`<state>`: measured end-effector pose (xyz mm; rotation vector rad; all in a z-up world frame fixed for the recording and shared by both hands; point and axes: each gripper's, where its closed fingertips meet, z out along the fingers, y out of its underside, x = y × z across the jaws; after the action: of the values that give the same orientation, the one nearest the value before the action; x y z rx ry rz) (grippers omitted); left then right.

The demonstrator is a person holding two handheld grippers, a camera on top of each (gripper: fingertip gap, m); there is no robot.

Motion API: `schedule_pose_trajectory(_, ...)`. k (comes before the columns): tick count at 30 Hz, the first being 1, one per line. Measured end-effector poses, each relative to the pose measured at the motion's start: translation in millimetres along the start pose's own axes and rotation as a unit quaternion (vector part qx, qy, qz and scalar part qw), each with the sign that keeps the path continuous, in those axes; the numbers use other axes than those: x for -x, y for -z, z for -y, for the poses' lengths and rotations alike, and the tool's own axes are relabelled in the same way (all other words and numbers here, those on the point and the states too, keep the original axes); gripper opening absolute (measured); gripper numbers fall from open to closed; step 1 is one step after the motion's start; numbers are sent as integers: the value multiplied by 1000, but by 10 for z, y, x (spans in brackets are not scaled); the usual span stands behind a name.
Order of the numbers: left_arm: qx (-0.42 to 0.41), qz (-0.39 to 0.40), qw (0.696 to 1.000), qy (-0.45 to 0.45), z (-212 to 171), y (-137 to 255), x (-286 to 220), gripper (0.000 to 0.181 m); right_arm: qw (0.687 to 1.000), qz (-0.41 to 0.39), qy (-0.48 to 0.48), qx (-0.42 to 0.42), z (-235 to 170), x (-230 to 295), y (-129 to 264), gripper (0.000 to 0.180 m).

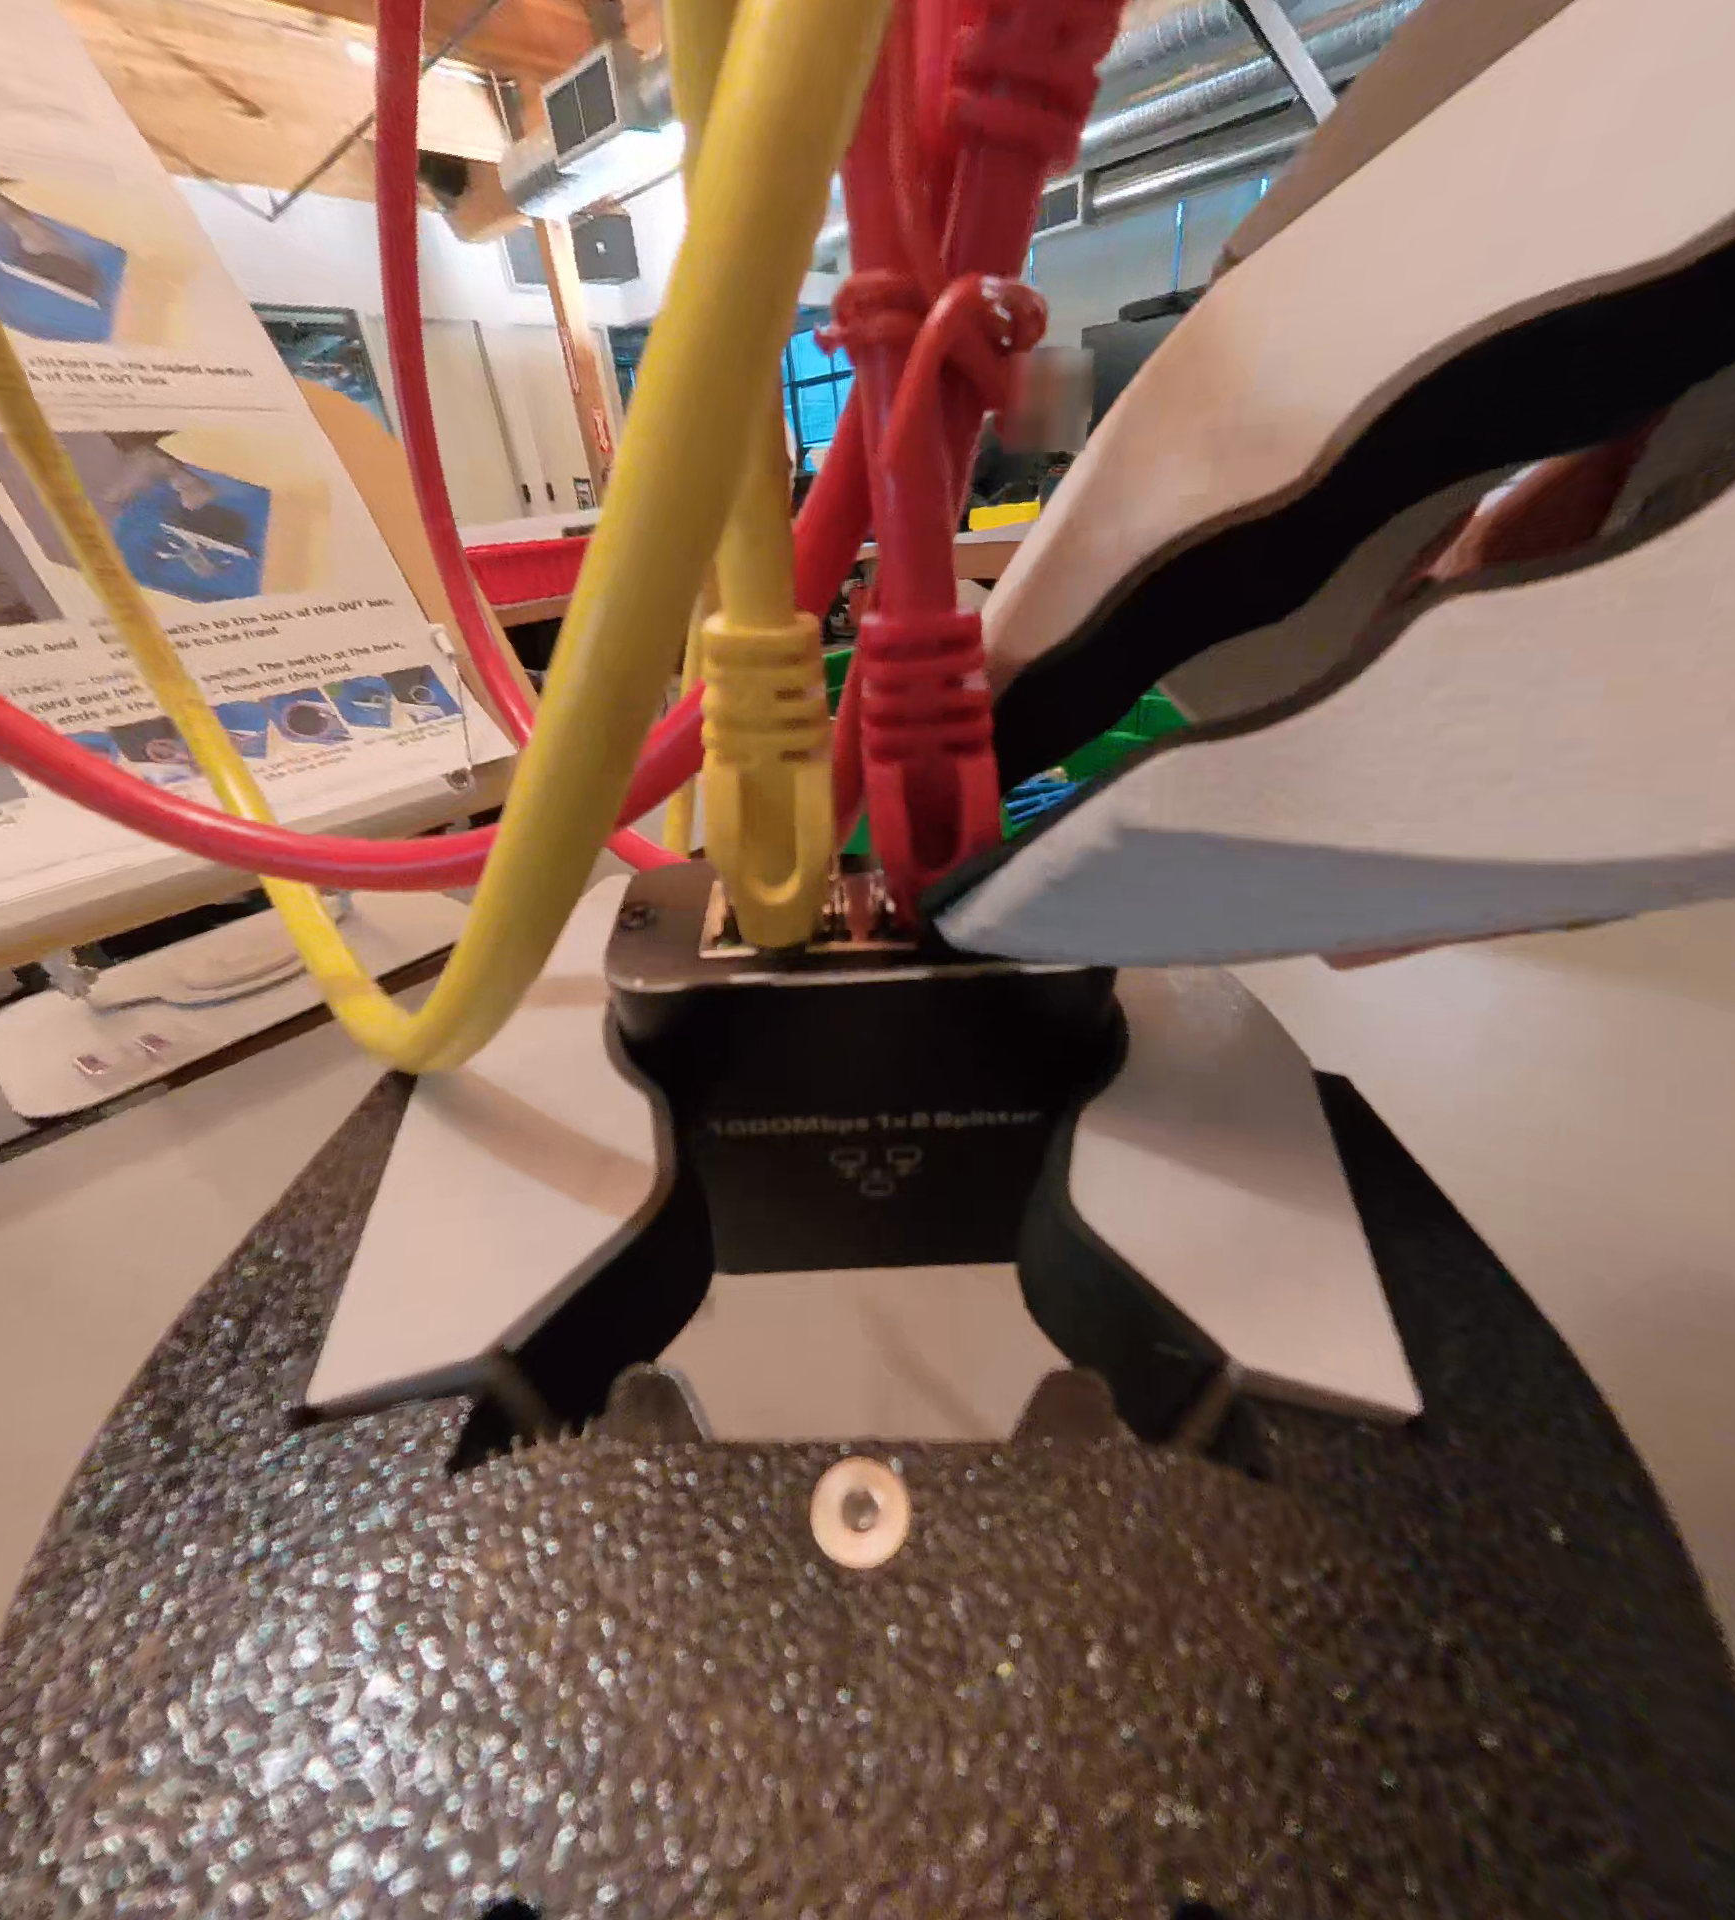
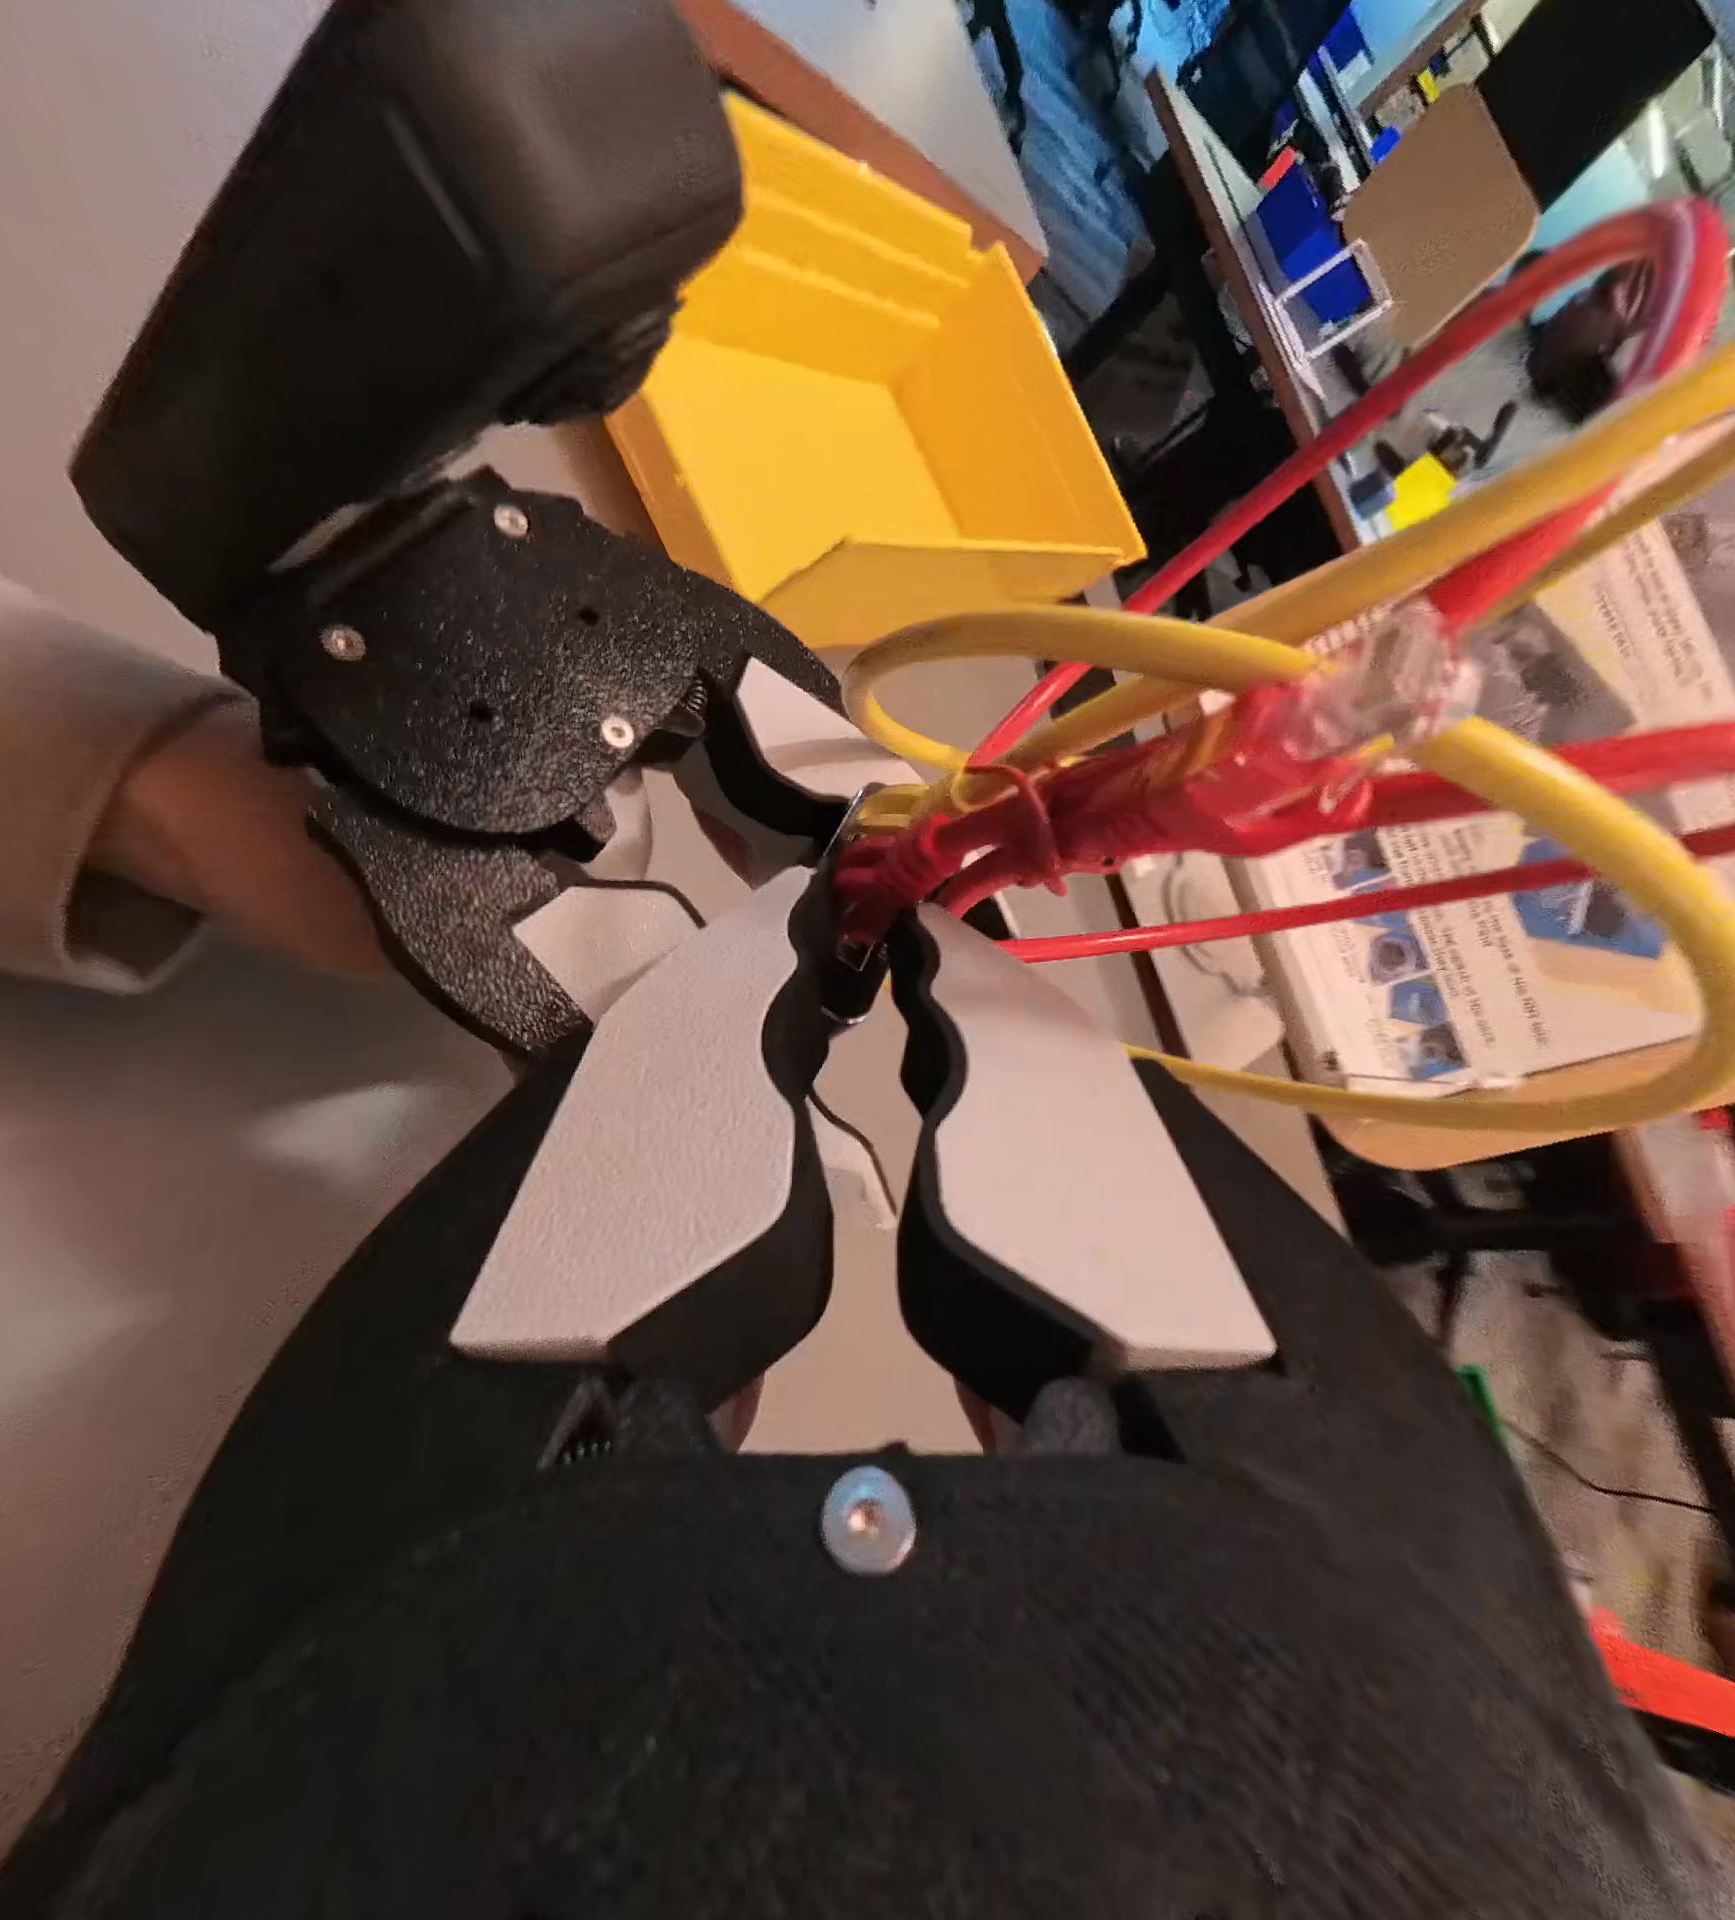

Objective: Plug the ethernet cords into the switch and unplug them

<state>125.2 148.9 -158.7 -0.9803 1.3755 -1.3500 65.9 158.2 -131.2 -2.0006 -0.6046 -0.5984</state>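
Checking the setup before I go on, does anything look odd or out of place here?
Mostly tangle: the red cable is knotted on itself above the switch, and its spare clear plug dangles unplugged among the yellow cable loops.

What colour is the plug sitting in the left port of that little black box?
Yellow. The yellow plug shows best in the left wrist view, beside a red plug.

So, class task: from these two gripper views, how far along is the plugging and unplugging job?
Done: the yellow plug sits in the switch, which the left gripper clamps. In hand: the right gripper pinches the red plug at its port; seated or leaving, unclear. Left: a loose clear-tipped red connector, and the unplugging.
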Motion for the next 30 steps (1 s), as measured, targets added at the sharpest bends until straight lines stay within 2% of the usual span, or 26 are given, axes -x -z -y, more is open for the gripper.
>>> schedule_pose_trajectory(6, -6, -16, 1000, 23, 15, -2, -17, 75, 995, -14, 92, 43, 26, -13, -4, 13)
schedule_pose_trajectory(16, -7, 26, 999, -20, 74, 40, 90, 76, 994, 37, -93, -44, 103, -14, -20, 12)
schedule_pose_trajectory(22, -11, 31, 999, -4, 84, 47, 120, 76, 972, 44, -207, -99, 125, -45, -45, 13)
schedule_pose_trajectory(26, -9, 36, 999, -5, 78, 56, 149, 76, 962, 28, -243, -121, 136, -45, -72, 13)
schedule_pose_trajectory(30, -14, 20, 1000, 14, 61, 47, 119, 76, 981, -1, -175, -86, 132, -33, -80, 12)
